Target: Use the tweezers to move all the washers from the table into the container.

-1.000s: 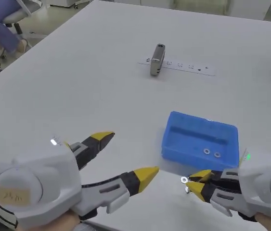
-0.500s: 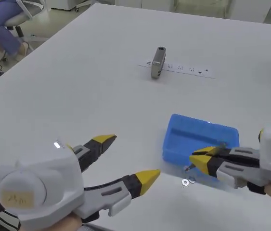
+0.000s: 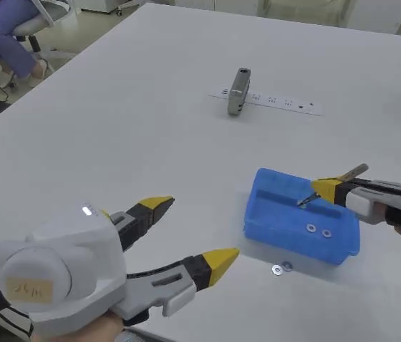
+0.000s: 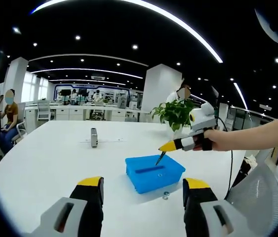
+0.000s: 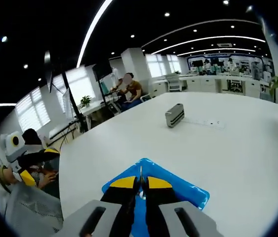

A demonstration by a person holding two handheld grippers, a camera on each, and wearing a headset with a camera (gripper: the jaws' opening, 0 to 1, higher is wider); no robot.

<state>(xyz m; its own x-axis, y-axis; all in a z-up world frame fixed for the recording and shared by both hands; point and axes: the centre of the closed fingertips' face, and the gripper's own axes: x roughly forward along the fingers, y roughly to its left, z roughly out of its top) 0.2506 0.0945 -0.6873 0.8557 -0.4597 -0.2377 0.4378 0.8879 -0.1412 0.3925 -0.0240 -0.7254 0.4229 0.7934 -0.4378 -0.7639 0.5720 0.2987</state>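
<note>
Head view: right fingers point(image 3: 326, 189) clamp the tweezers point(image 3: 354, 172) above the container point(image 3: 285, 236); left fingers point(image 3: 218, 260) gape empty.

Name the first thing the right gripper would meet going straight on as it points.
Probably the floor of the blue container: the right gripper and its tweezers slant down into it, though depth is unclear.

A grey block point(image 3: 239, 91) lies across the end of a flat white strip point(image 3: 280, 102) with small markings.

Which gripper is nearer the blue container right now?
Right. The right gripper hangs over the container, tweezers pointing in; the left gripper sits open off to its side, apart.
</note>
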